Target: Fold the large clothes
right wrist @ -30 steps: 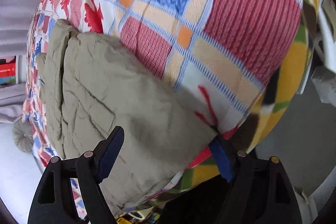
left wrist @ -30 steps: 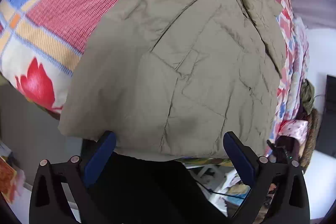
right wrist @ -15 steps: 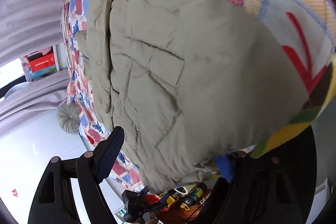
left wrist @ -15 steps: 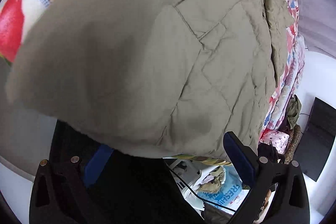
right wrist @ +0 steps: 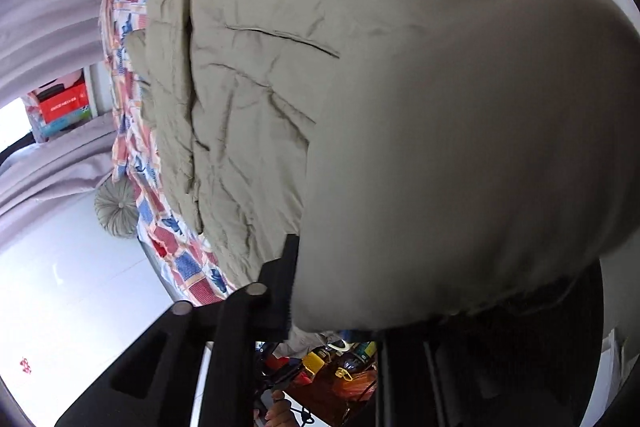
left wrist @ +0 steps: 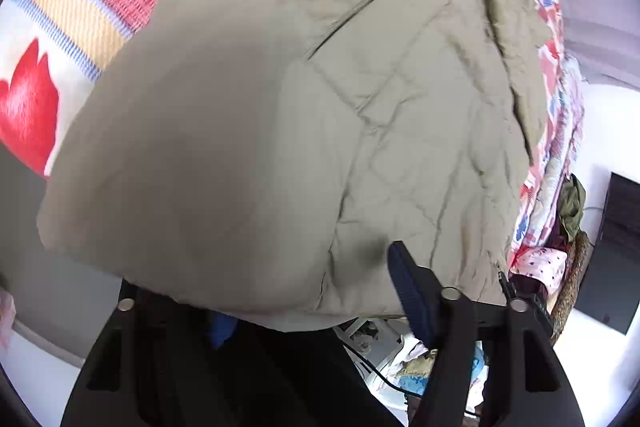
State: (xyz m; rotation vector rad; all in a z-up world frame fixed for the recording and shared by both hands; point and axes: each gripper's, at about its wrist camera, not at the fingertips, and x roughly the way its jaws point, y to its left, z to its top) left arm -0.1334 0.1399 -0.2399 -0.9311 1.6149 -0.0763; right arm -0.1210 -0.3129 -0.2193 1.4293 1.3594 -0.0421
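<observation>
left gripper (left wrist: 316, 311): fingers closing over jacket (left wrist: 304, 115) hem, 6 o'clock | right gripper (right wrist: 332, 291): closing, pinching hem | bed (left wrist: 72, 3) underneath

Bright, soft daylight in both views, nothing harsh. The near hem of the khaki jacket (left wrist: 248, 131) is soft, shadowed mush, way too close to focus. Heavy fisheye bending with black corners, and the white floor (right wrist: 76, 267) is blown out.
</observation>
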